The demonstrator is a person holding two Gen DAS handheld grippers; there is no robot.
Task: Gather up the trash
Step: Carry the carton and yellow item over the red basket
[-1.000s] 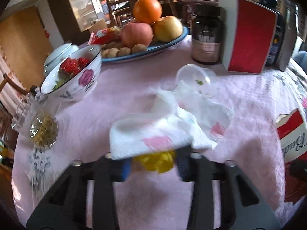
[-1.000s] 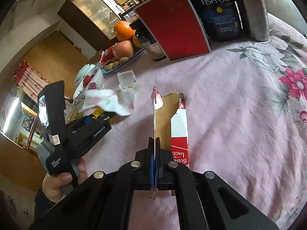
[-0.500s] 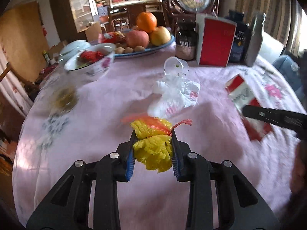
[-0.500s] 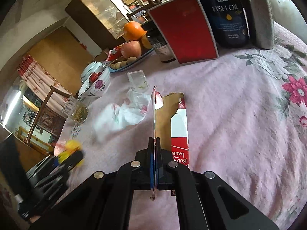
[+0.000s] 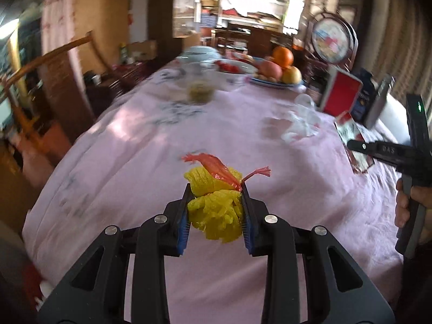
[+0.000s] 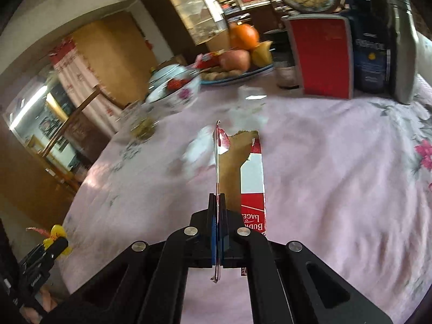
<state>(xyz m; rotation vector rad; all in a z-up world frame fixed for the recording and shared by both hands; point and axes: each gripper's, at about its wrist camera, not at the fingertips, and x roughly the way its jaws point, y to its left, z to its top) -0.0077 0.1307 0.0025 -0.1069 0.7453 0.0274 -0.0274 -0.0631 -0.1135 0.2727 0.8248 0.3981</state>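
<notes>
Blur smears crumpled tissue (image 5: 299,124); torn carton (image 6: 251,178) runs behind right tongs (image 6: 217,205).

Left black two-finger gripper (image 5: 216,205) clamps a crumpled yellow plastic wad (image 5: 214,210), angled down. Right black two-finger gripper (image 6: 218,216) pinched tight on a torn red-and-white cardboard piece (image 6: 249,178).

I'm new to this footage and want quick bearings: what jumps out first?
The bright yellow plastic wad with an orange scrap, pinched in the left gripper above the pink tablecloth. Next, the torn red-and-white beer carton, clamped edge-on in the right gripper. At the table's far end, a fruit plate topped by an orange.
</notes>
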